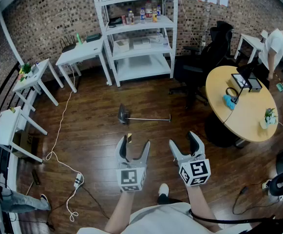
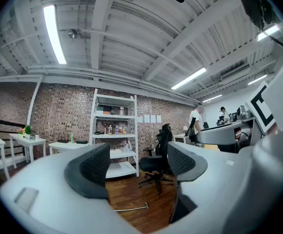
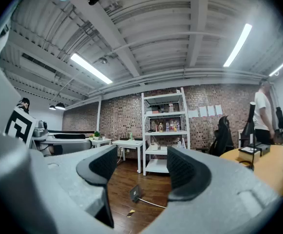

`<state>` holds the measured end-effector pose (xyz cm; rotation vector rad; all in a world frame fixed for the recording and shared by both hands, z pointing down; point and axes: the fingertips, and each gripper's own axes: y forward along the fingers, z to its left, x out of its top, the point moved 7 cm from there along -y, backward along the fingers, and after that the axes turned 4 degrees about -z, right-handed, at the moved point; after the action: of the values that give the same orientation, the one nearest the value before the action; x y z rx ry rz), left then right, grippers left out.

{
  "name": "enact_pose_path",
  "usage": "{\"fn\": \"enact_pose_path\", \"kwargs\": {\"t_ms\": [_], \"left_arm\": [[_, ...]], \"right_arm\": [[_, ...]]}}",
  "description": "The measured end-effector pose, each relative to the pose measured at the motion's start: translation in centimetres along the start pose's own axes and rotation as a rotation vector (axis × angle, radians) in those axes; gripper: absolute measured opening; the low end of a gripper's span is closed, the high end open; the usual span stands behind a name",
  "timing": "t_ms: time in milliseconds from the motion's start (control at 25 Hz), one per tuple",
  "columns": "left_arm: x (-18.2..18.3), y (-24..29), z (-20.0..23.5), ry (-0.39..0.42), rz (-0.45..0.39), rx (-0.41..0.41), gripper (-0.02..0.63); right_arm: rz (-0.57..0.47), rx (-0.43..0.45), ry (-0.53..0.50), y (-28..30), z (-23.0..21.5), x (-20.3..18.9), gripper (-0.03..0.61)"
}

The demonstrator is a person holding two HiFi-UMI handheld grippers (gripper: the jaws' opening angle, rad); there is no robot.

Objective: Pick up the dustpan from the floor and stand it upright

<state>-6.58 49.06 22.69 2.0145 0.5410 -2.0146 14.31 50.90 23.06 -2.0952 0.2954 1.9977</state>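
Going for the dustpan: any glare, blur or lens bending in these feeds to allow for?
Head view: evenly lit and sharp, heavy fisheye bowing at the edges; the dark long-handled dustpan stands out on the brown wooden floor. Left gripper view: bright ceiling strip light, no washout; only the dustpan's handle shows, low between the jaws. Right gripper view: dustpan small but sharp; near jaws soft.

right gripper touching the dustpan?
Apart. Head view: the dustpan lies on the floor well ahead of the right gripper, bare boards between them. Right gripper view: jaws open, nothing between.
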Motion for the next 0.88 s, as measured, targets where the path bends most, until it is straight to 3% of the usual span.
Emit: {"fn": "enact_pose_path", "kwargs": {"t_ms": [160, 520, 680, 880], "left_arm": [[0.1, 6.5, 0.5, 0.006, -0.008, 0.026, 0.367], [-6.0, 15.6, 3.0, -0.031, 0.096, -0.009, 0.353], [-9.3, 22.6, 6.1, -0.052, 0.105, -0.047, 0.353], [-12.5, 34.3, 12.0, -0.054, 0.100, -0.111, 0.354]], "right_arm": [[0.029, 0.040, -0.030, 5.7, -4.4, 0.6, 0.305], [0.141, 0.054, 0.046, 14.4, -9.3, -5.5, 0.302], [0.170, 0.047, 0.040, 20.8, -11.2, -8.2, 0.279], [0.196, 0.062, -0.007, 33.0, -14.3, -10.3, 0.278]]}}
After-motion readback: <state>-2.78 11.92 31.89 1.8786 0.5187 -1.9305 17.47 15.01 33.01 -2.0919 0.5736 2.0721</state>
